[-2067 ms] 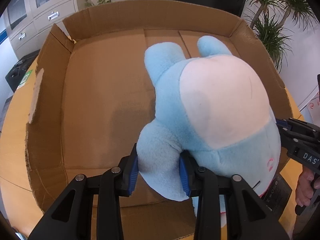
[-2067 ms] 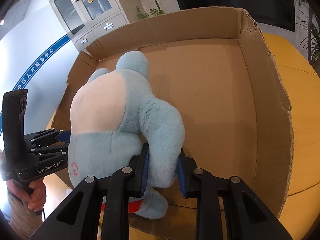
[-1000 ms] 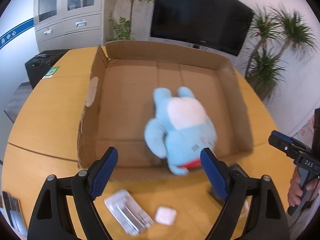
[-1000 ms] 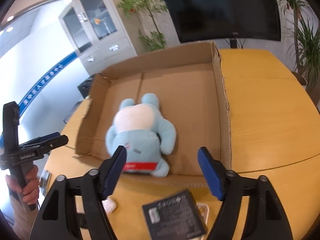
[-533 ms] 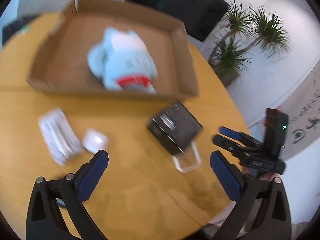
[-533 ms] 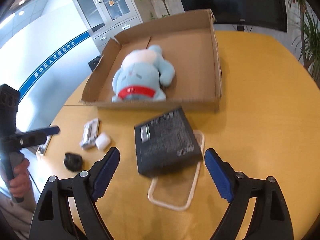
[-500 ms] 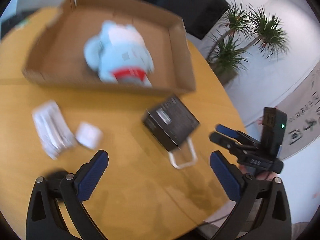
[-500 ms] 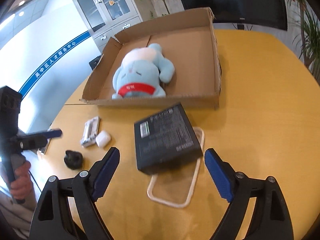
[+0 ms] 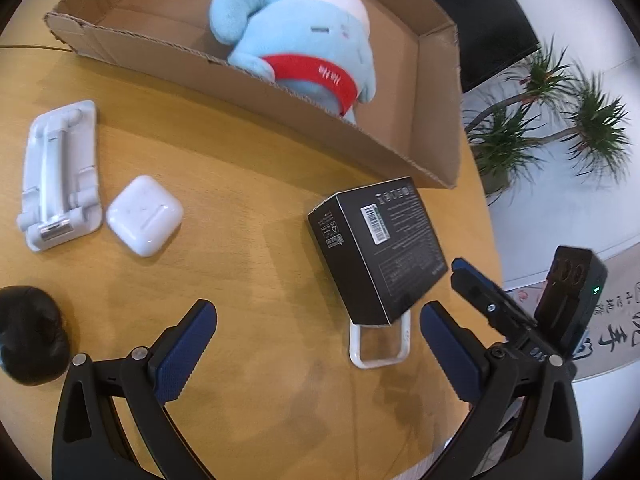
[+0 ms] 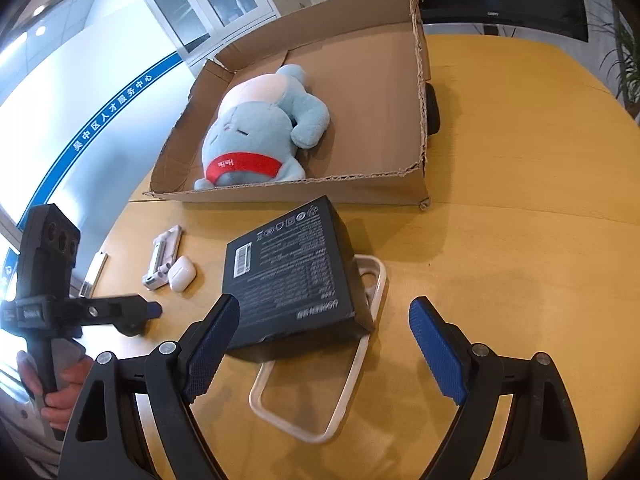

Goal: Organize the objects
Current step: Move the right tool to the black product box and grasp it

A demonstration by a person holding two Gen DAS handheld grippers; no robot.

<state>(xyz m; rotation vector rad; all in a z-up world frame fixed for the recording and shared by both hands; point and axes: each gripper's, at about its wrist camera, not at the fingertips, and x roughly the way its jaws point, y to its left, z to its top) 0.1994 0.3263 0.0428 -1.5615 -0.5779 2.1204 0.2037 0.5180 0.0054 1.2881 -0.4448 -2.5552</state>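
The soft blue plush toy (image 10: pixel 256 136) lies inside the brown cardboard box (image 10: pixel 420 80). The black box (image 10: pixel 292 276), white case (image 9: pixel 144 214) and white stand (image 9: pixel 56 172) wait on the counter (image 10: pixel 520 220). Both grippers, left (image 9: pixel 318 344) and right (image 10: pixel 324 344), have fingers wide apart, holding nothing.

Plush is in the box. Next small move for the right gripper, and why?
Probably ease the right gripper down and forward to straddle the black box. Its jaws stand open and empty, with the box's near edge between the fingertips. The plush already lies in the cardboard box, and the black box rests on the clear phone case.
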